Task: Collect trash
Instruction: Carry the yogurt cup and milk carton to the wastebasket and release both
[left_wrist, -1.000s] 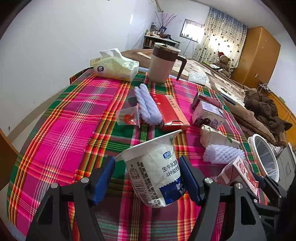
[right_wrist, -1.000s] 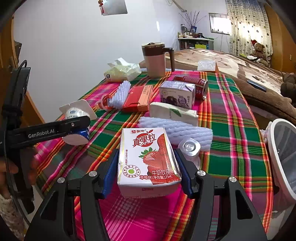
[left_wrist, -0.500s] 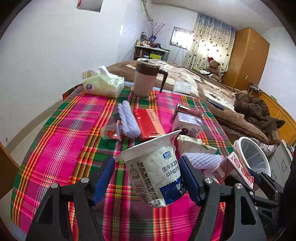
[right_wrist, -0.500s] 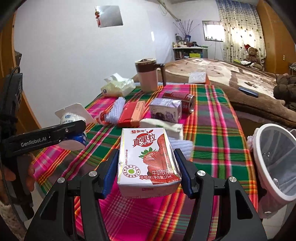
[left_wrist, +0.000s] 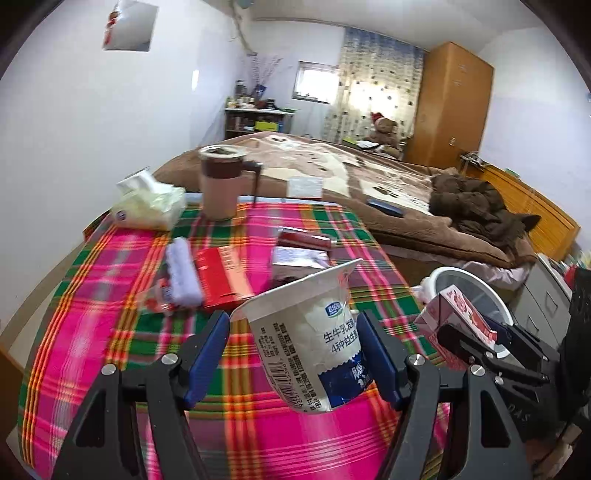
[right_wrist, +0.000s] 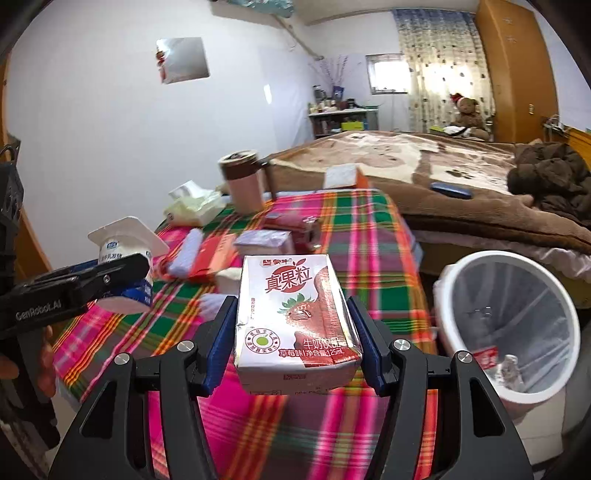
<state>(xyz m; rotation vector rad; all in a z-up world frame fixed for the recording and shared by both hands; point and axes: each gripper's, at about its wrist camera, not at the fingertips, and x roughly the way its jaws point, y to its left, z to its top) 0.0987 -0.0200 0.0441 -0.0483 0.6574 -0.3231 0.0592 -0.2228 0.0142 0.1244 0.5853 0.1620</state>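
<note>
My left gripper (left_wrist: 295, 354) is shut on a white yogurt cup (left_wrist: 314, 339) and holds it tilted above the plaid tablecloth (left_wrist: 92, 314). My right gripper (right_wrist: 295, 332) is shut on a strawberry milk carton (right_wrist: 295, 314), raised over the table's near edge. A white trash bin (right_wrist: 513, 325) with a clear liner stands off the table's right side and holds a few bits of trash. The bin (left_wrist: 476, 291) shows partly behind the carton (left_wrist: 461, 314) in the left wrist view. The cup and left gripper (right_wrist: 122, 273) show at the left of the right wrist view.
On the table lie a red packet (left_wrist: 221, 273), white foam netting (left_wrist: 181, 273), a purple carton (left_wrist: 299, 258), a red can (left_wrist: 306, 238), a tissue pack (left_wrist: 151, 203) and a brown mug (left_wrist: 221, 181). A bed (left_wrist: 369, 184) stands beyond.
Both grippers have risen and drawn back from the table with their loads. The right gripper has swung toward the bin, which now shows more fully.
</note>
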